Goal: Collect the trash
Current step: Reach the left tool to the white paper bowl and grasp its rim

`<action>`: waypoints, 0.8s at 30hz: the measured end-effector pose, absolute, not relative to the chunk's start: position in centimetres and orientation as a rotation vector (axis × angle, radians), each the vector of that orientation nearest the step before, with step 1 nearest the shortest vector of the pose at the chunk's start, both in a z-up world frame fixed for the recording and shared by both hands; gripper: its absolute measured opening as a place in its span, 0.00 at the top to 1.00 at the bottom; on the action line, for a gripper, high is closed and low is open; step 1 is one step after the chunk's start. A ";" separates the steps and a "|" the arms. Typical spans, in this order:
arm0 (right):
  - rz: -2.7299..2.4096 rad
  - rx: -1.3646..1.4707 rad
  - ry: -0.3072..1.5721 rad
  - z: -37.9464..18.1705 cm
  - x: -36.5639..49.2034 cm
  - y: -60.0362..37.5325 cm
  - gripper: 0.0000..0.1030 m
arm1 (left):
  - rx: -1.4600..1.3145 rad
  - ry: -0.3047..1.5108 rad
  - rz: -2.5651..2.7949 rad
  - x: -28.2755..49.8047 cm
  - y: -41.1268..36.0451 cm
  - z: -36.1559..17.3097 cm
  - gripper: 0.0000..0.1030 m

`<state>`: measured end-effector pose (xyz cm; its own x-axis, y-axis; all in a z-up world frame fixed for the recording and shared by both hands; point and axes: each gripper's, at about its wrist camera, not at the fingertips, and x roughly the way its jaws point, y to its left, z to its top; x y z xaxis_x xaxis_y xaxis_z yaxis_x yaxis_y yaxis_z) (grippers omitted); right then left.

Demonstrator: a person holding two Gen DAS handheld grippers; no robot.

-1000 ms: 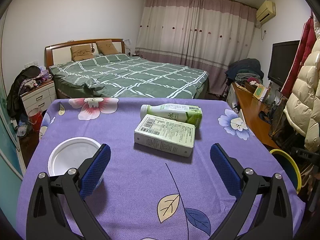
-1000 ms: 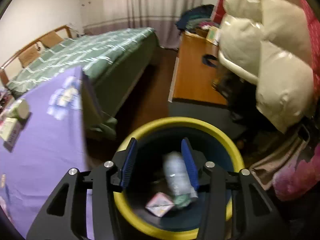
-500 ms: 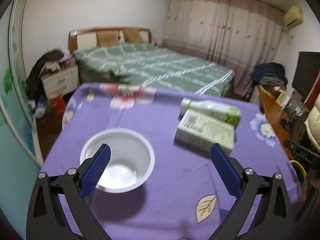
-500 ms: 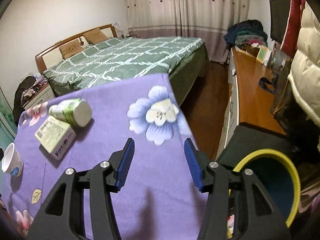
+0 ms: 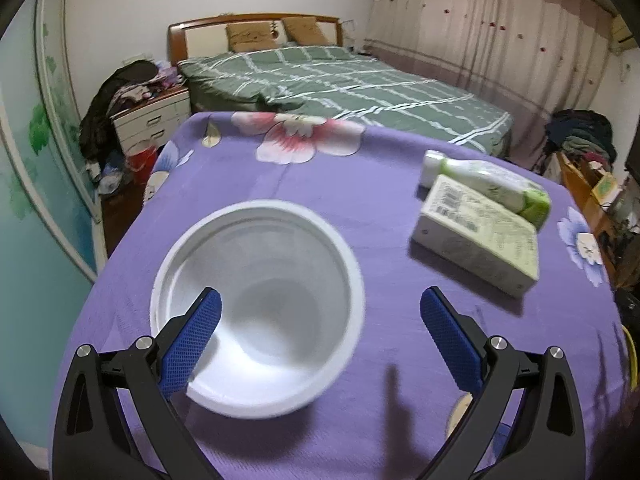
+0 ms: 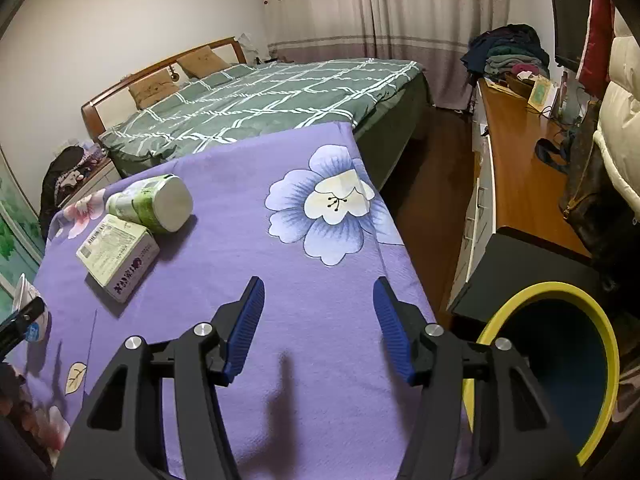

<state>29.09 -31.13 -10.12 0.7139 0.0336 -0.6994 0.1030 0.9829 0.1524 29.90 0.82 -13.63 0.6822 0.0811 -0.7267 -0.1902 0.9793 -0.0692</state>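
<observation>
Left tongs (image 5: 318, 334) gape wide at the bottom of the frame, straddling a white cup (image 5: 258, 304) on the purple tabletop (image 5: 320, 184). Upper right lie a carton (image 5: 478, 238) and a bottle (image 5: 486, 186), touching. Right tongs (image 6: 320, 326) spread wide, empty; yellow-rimmed bin (image 6: 608, 360) lower right.

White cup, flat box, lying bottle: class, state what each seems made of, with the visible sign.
White cup: probably thin plastic or paper; smooth white wall, rolled rim. Flat box: printed cardboard; sharp edges, barcode. Lying bottle: likely plastic; glossy green-and-white label sleeve, white cap.
</observation>
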 end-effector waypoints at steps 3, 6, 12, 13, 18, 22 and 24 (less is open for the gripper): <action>-0.032 0.197 0.772 -10.0 29.0 -31.3 0.47 | -0.171 0.817 0.160 30.2 1.5 -14.0 0.05; -0.033 0.199 0.773 -10.0 29.0 -31.4 0.46 | -0.207 0.809 0.155 29.9 2.2 -13.8 0.05; -0.029 0.212 0.778 -10.0 29.0 -31.7 0.46 | -0.225 0.815 0.140 29.6 2.5 -13.5 0.05; -0.030 0.210 0.781 -10.0 29.0 -31.7 0.46 | -0.248 0.804 0.126 29.2 2.8 -13.2 0.05; -0.012 0.211 0.790 -9.9 29.1 -31.6 0.46 | -0.242 0.806 0.100 28.4 3.2 -12.6 0.05; -0.002 0.206 0.786 -9.7 29.1 -31.3 0.46 | -0.200 0.861 0.095 29.3 2.9 -13.4 0.05; -0.001 0.209 0.788 -9.8 29.1 -31.5 0.46 | -0.208 0.884 0.077 29.0 2.6 -13.7 0.05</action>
